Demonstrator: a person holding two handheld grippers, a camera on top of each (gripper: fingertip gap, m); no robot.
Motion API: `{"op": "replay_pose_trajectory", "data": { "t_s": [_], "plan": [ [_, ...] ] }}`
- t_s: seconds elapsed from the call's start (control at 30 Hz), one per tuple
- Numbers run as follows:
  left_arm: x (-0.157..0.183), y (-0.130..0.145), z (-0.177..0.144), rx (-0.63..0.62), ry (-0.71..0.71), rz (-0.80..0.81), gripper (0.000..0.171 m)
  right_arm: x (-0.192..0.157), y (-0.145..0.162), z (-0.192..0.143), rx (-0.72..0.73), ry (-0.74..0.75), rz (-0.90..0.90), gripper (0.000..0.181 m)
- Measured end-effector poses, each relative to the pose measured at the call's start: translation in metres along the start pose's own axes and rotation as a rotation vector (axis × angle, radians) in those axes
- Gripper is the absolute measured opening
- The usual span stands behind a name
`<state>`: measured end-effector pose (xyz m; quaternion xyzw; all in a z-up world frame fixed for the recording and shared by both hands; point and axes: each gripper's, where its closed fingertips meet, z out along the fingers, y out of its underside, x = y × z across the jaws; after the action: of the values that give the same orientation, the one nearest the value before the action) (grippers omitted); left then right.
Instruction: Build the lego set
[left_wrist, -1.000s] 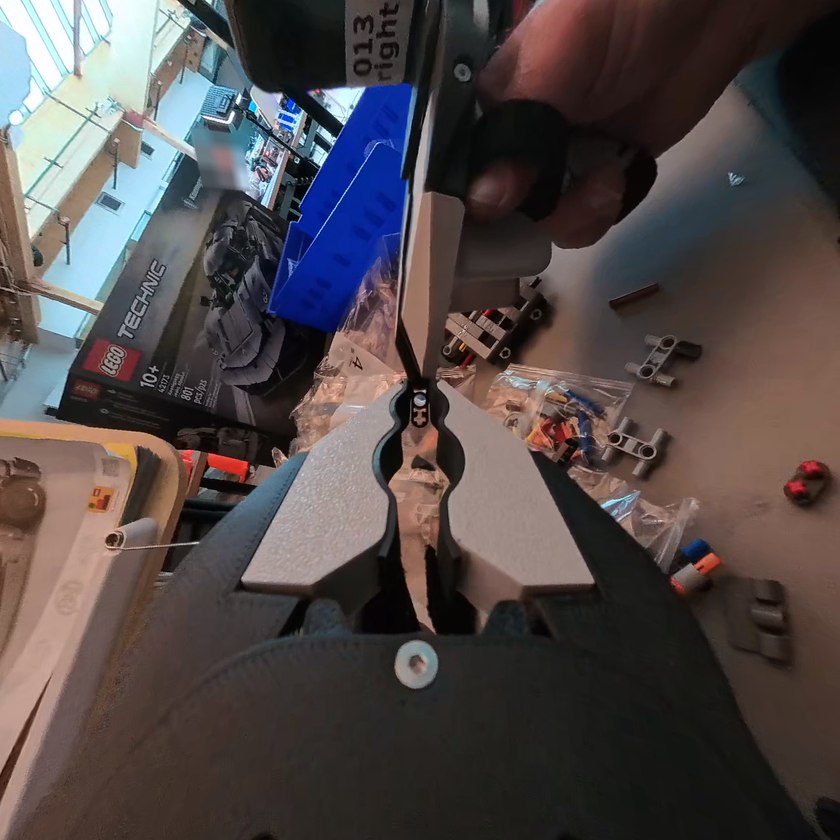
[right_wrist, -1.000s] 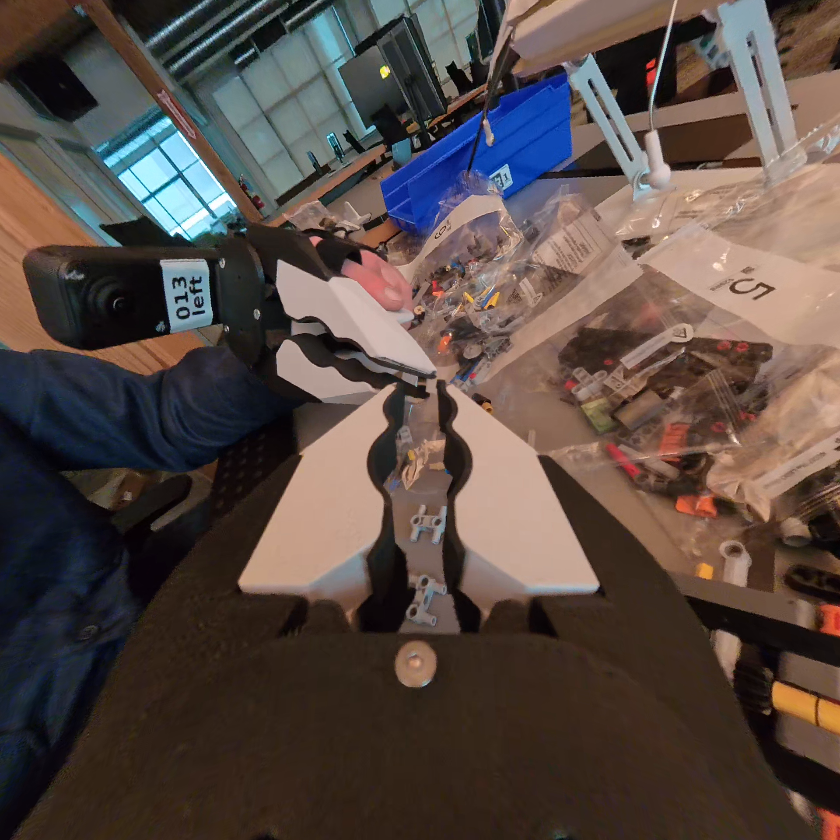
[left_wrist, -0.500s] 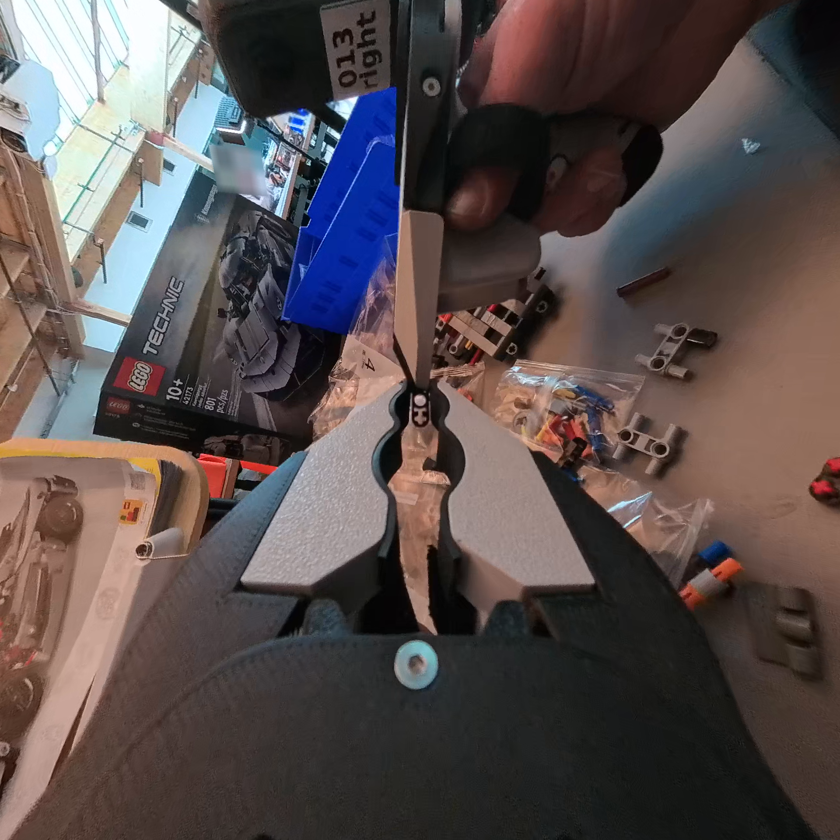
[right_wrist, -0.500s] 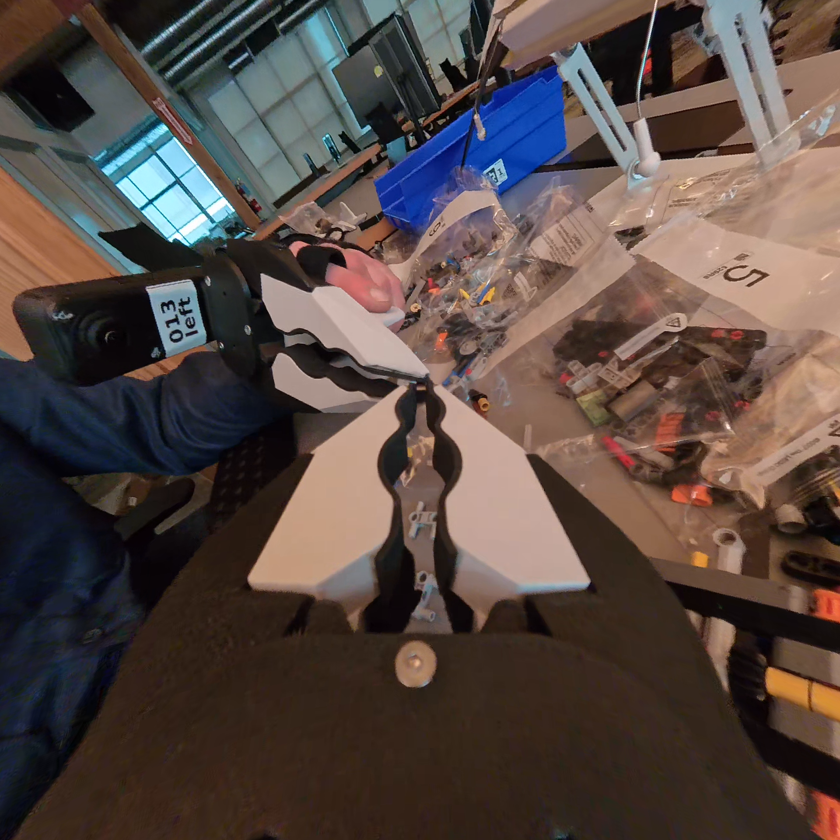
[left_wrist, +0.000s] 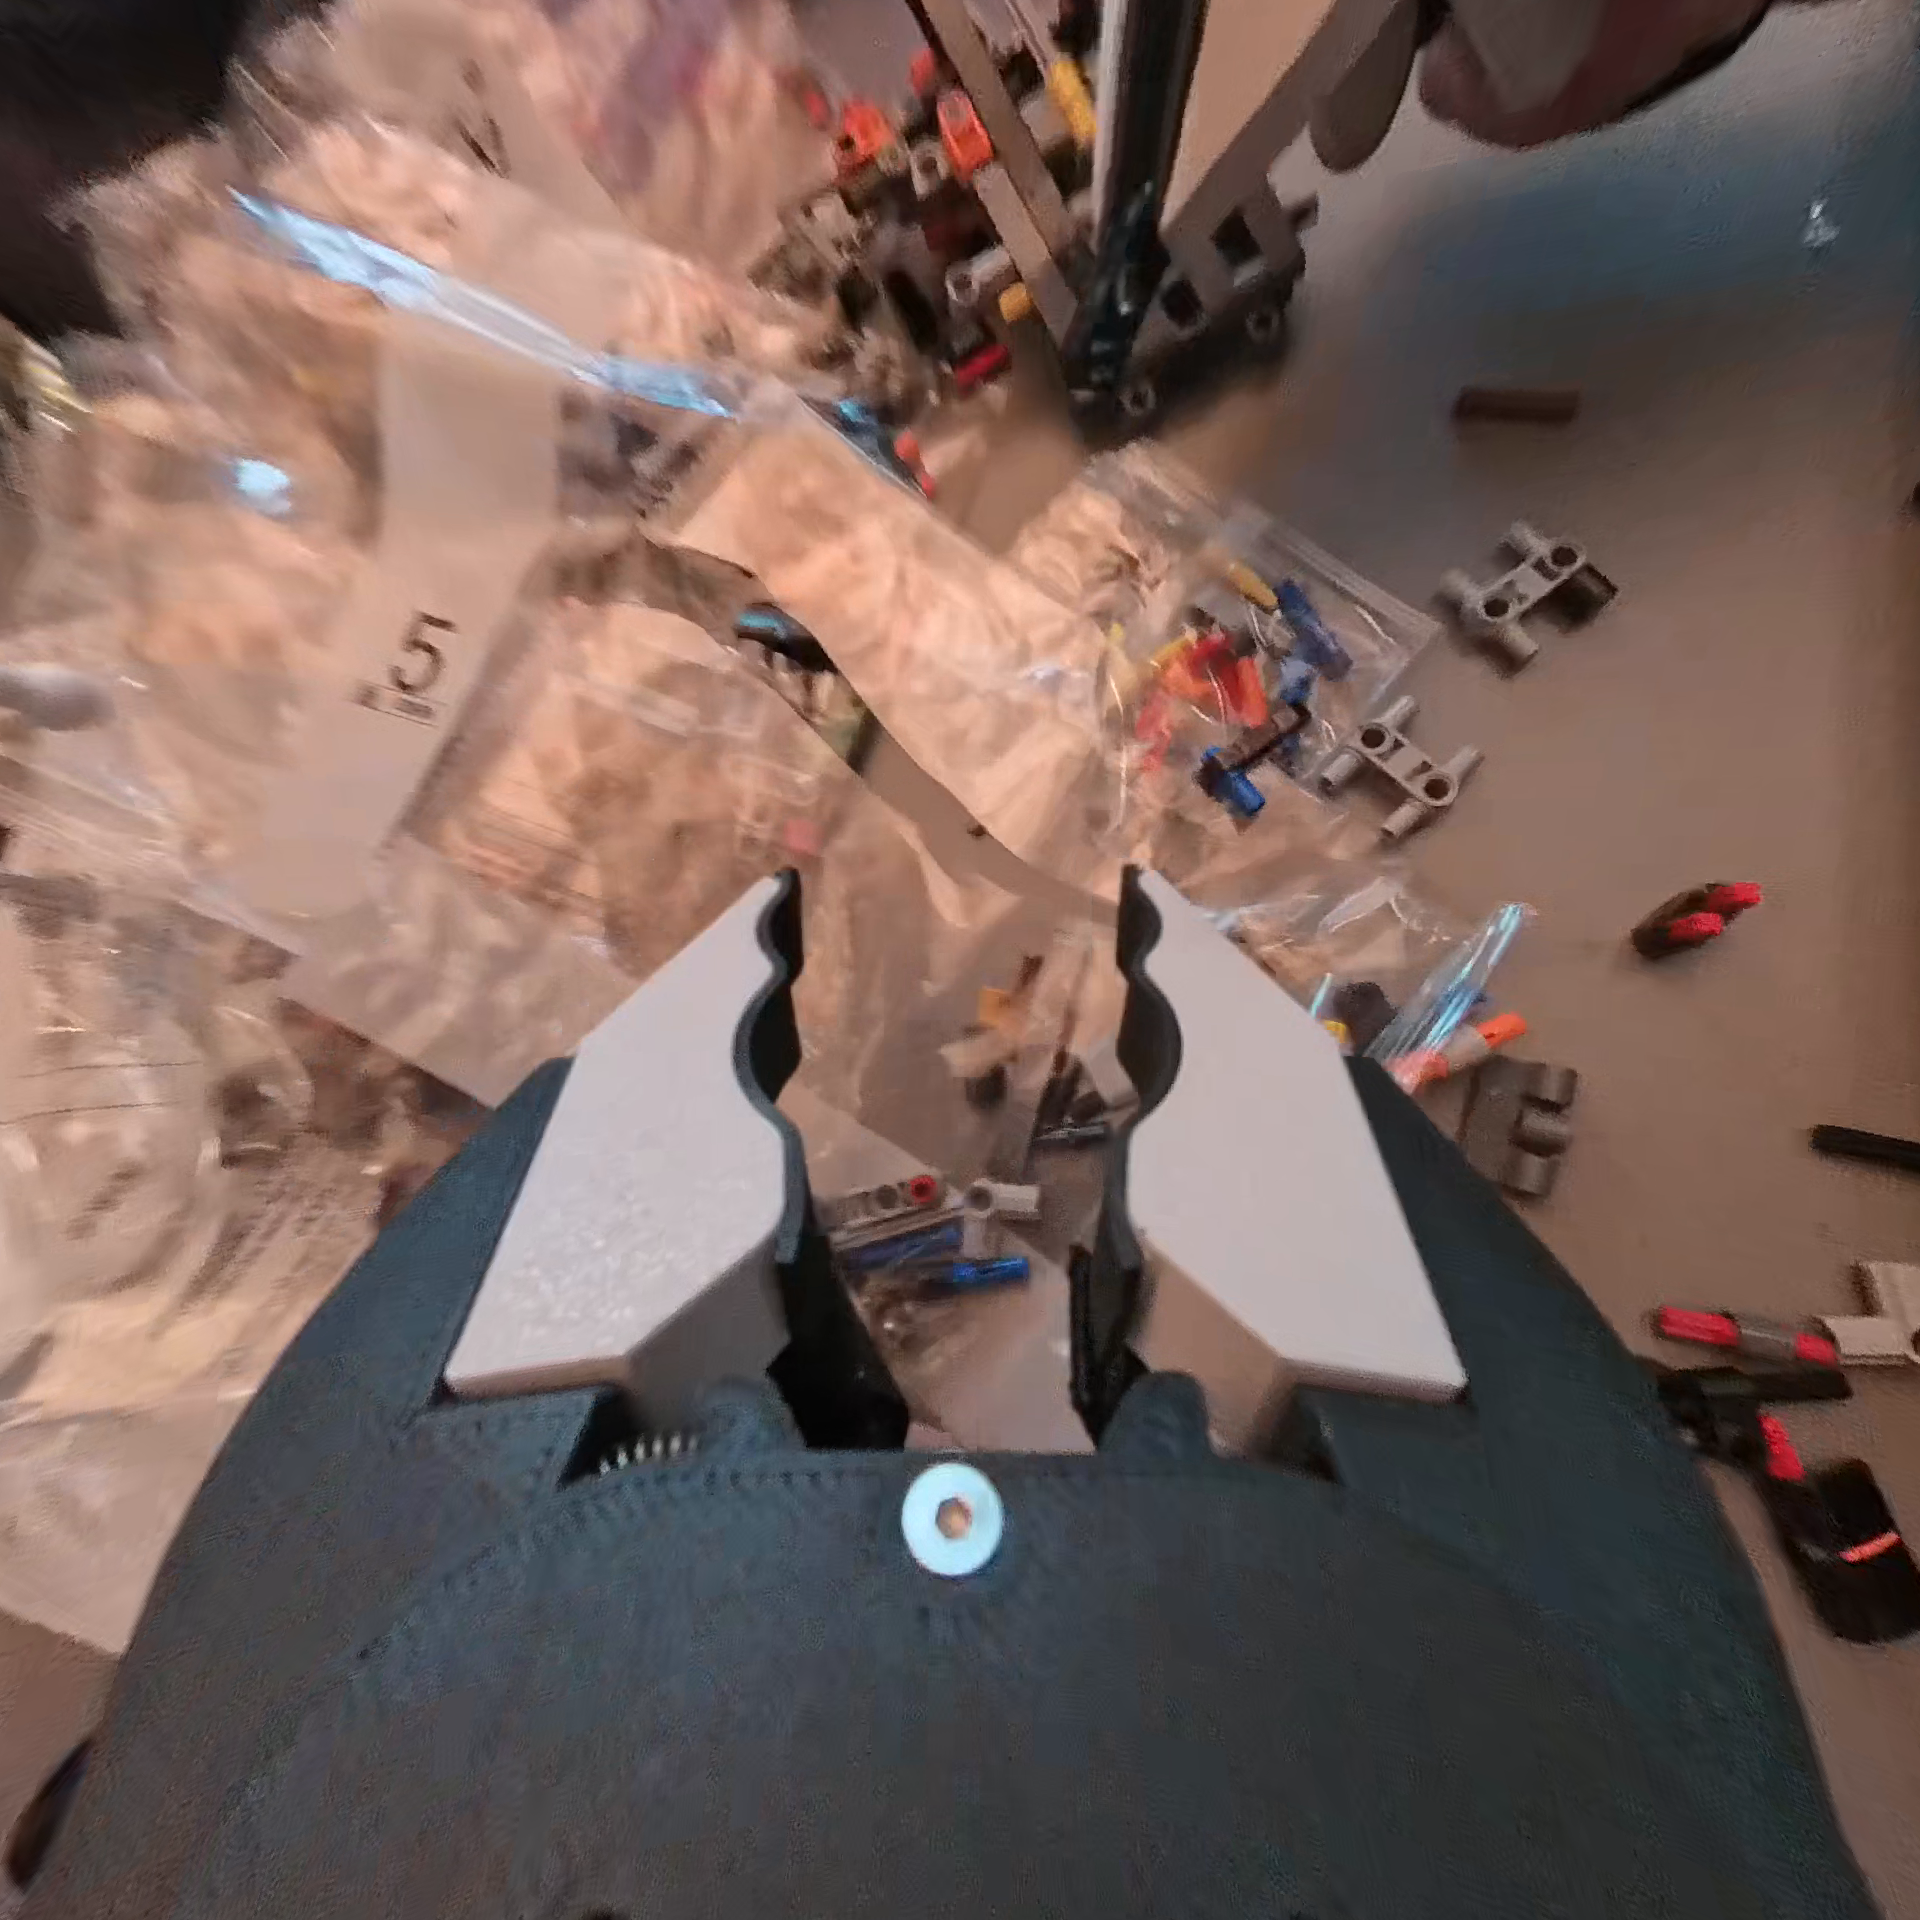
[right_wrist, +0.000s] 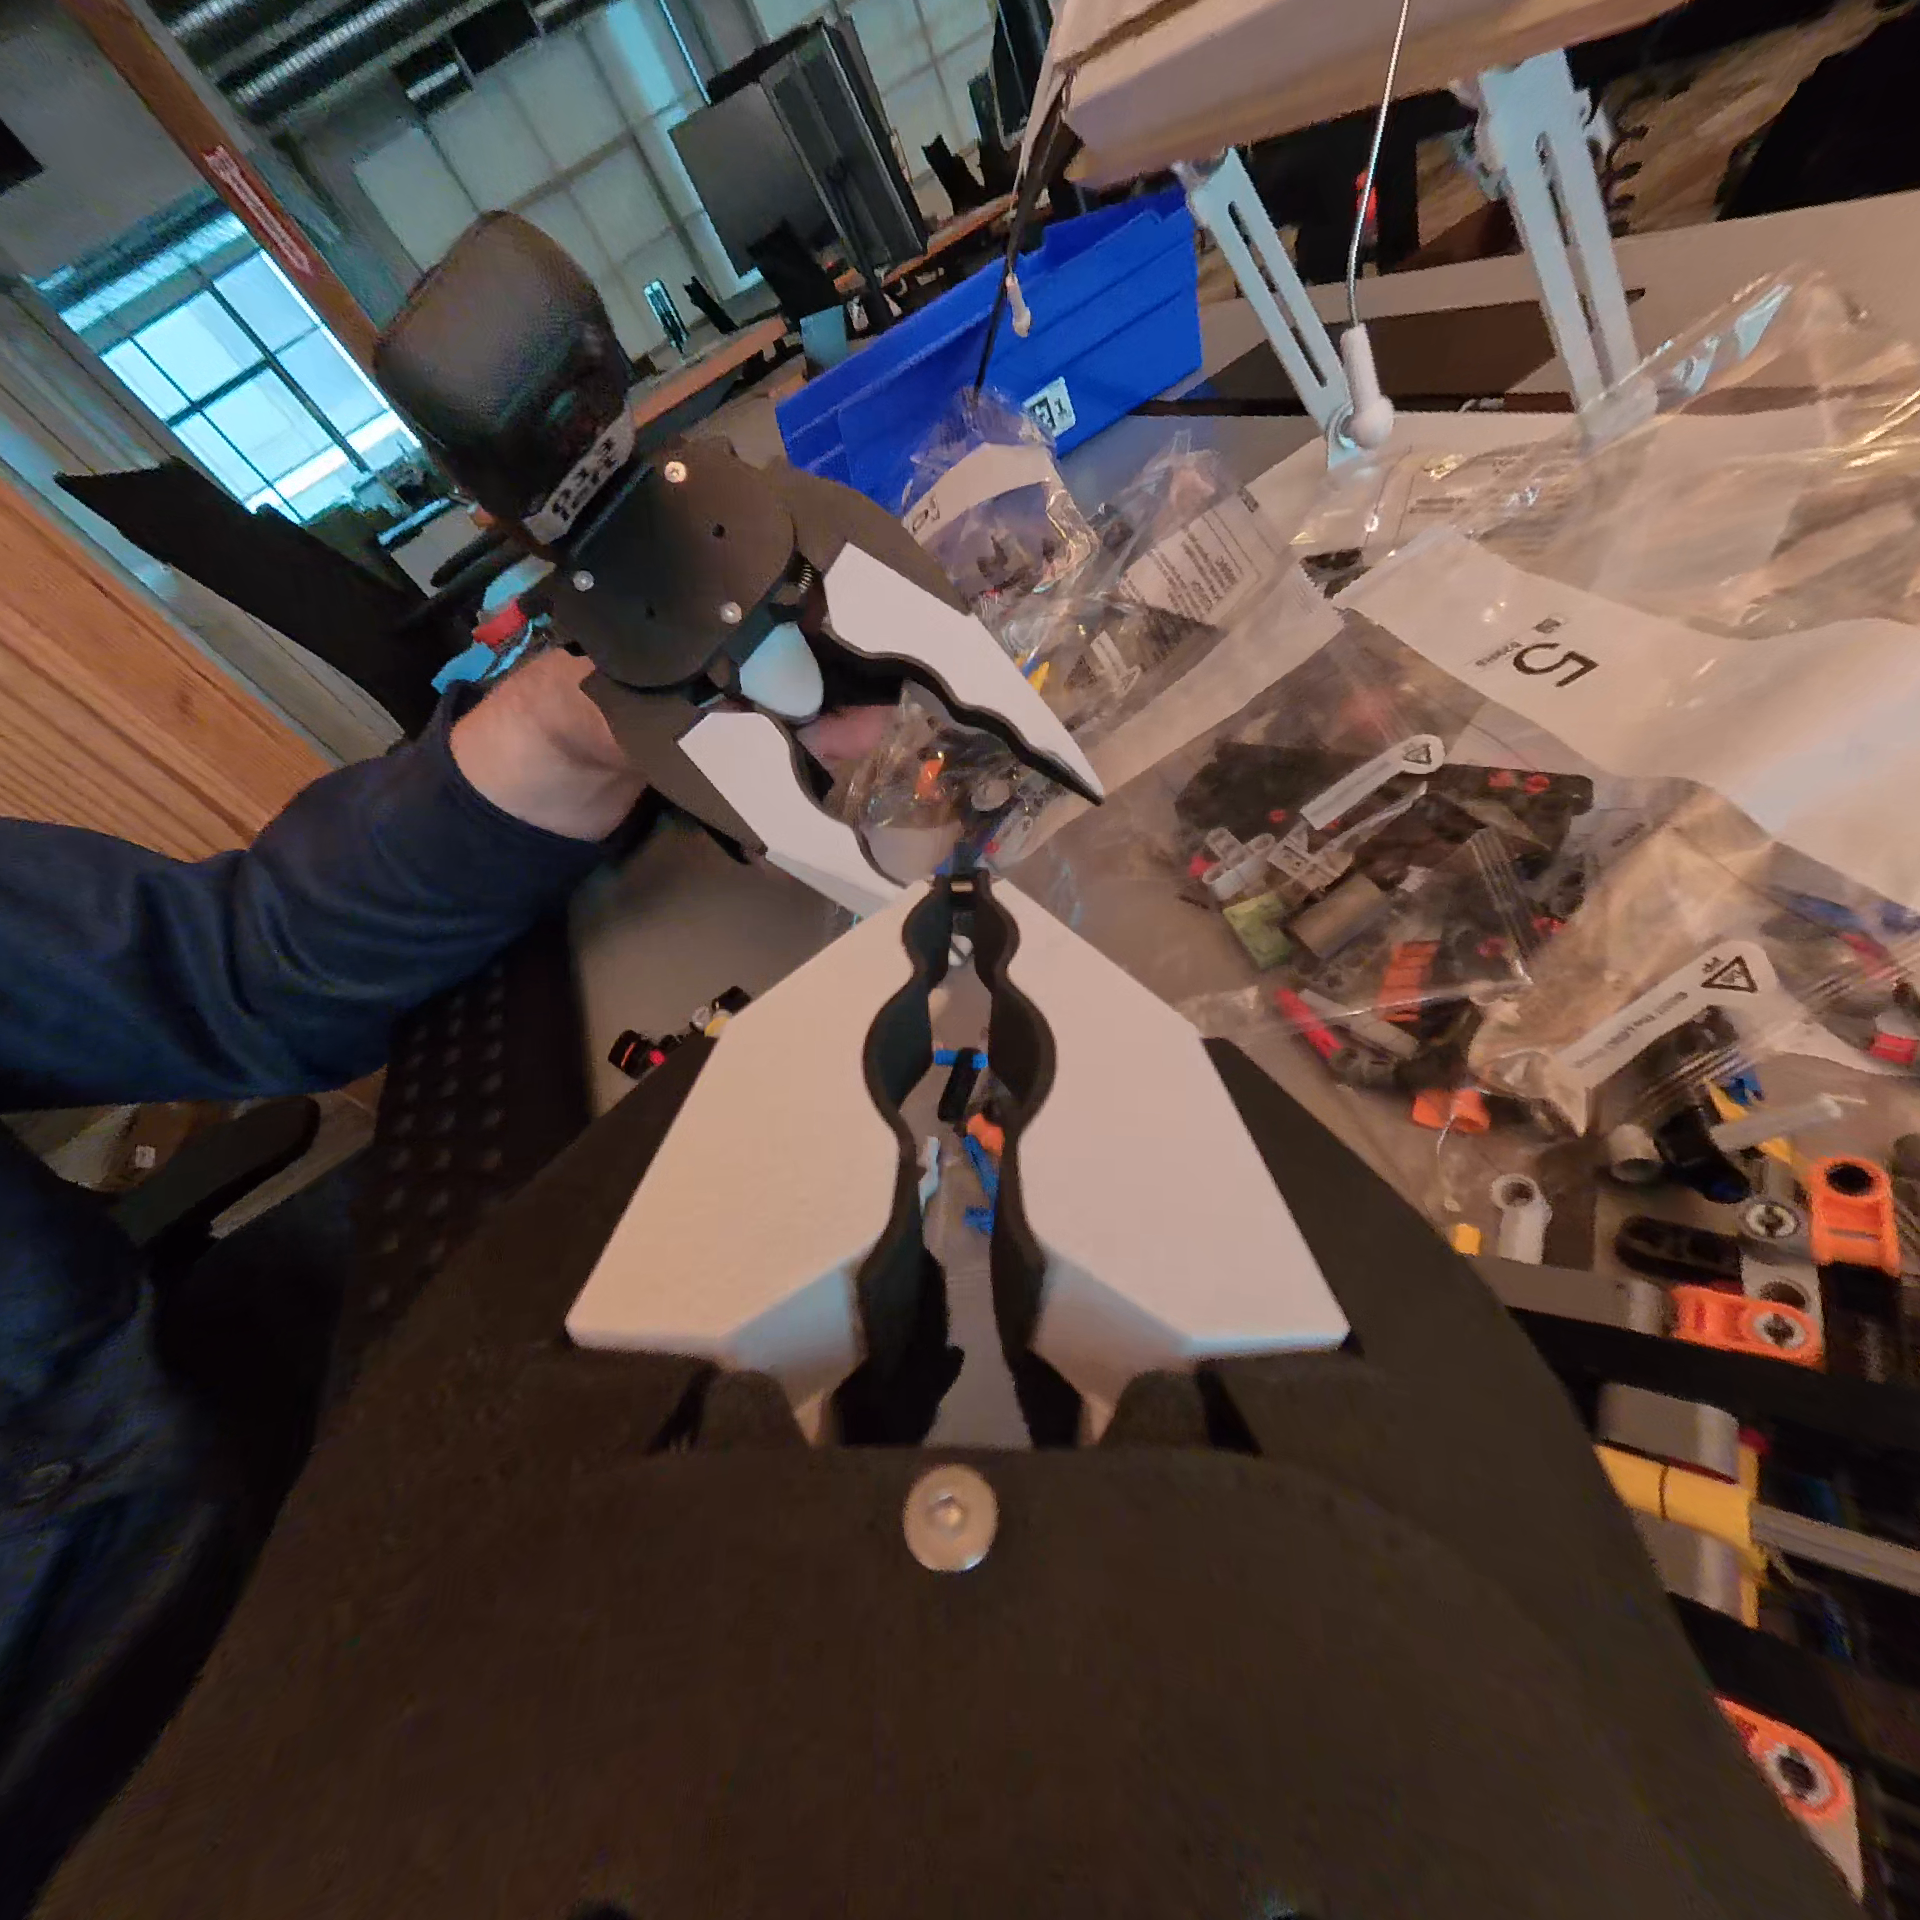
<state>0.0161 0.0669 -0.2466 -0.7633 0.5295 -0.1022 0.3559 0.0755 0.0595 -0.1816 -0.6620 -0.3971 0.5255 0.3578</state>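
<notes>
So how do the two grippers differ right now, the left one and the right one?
The left gripper is open, with a wide gap between its fingers, while the right gripper is shut on a small black piece. The left one holds nothing; the right one pinches the piece at its very tips. Both have pale fingers with wavy black inner edges on black bodies.

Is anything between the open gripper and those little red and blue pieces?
Yes. The red and blue pieces lie inside a small clear plastic bag, so its film covers them from the open left gripper.

black gripper body (right_wrist: 935, 1662) | white fingers (right_wrist: 1143, 1174) | silver screw (right_wrist: 949, 1524) | navy sleeve (right_wrist: 260, 935)
</notes>
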Motion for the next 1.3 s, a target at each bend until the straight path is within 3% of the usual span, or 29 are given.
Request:
{"op": "replay_pose_trajectory", "data": {
  "t_s": [0.1, 0.47, 0.63, 0.8, 1.3],
  "plan": [
    [0.005, 0.016, 0.016, -0.099, 0.016, -0.014, 0.064, 0.001, 0.005, 0.003, -0.031, 0.016, -0.022, 0.001],
    [0.003, 0.024, 0.022, -0.086, 0.052, -0.086, 0.011, 0.000, 0.012, 0.008, -0.071, 0.007, -0.043, 0.001],
    [0.000, 0.026, 0.021, -0.082, 0.055, -0.095, 0.000, 0.000, 0.011, 0.008, -0.067, 0.008, -0.045, 0.000],
    [-0.008, 0.030, 0.018, -0.090, 0.018, -0.097, 0.000, 0.000, 0.012, 0.007, -0.068, 0.014, -0.047, 0.001],
    [-0.037, 0.014, -0.015, 0.069, -0.050, -0.201, 0.000, -0.005, 0.022, 0.022, -0.168, 0.062, -0.190, 0.001]
  ]
}}
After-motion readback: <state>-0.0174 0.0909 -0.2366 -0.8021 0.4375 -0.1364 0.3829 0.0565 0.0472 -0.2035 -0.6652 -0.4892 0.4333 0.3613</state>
